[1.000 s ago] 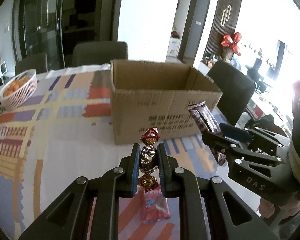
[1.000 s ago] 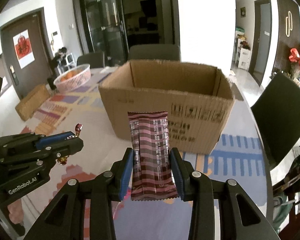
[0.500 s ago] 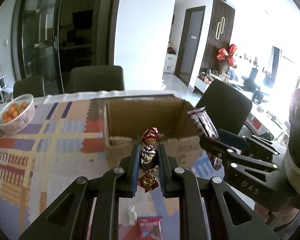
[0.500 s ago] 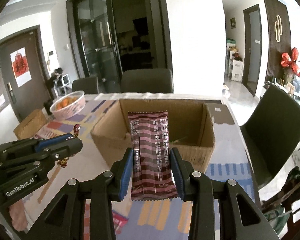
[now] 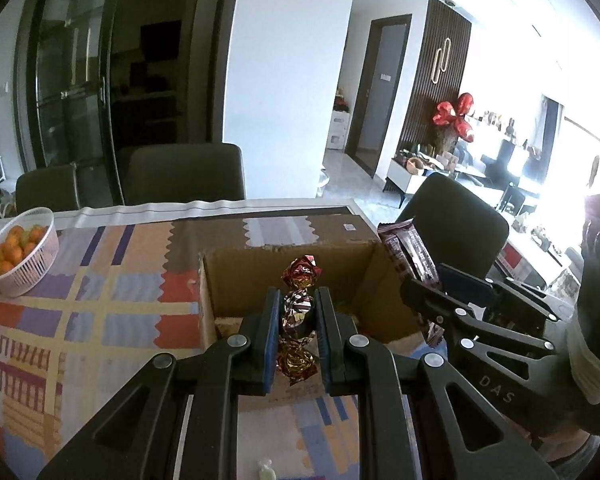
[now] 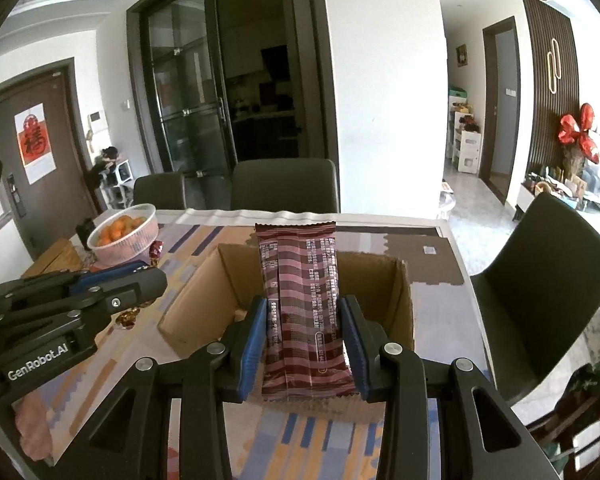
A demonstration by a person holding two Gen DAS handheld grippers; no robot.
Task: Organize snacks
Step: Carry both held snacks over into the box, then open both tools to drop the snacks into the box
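A foil-wrapped candy (image 5: 298, 312) is pinched upright between the pads of the left gripper (image 5: 298, 334), above the near edge of the open cardboard box (image 5: 384, 276). A striped snack bar (image 6: 304, 312) is clamped upright in the right gripper (image 6: 305, 350), over the same box on the patterned tablecloth (image 5: 100, 300).

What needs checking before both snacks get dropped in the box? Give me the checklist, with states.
1. Left gripper clamped on the foil candy: ok.
2. Right gripper clamped on the striped wafer pack: ok.
3. Cardboard box open at the top, flaps out of the way: ok.
4. Both snacks past the near wall and over the opening: cannot tell; they appear in line with it from each wrist view.
5. Room inside the box: cannot tell; its floor is mostly hidden.
6. Grippers apart from each other: ok.
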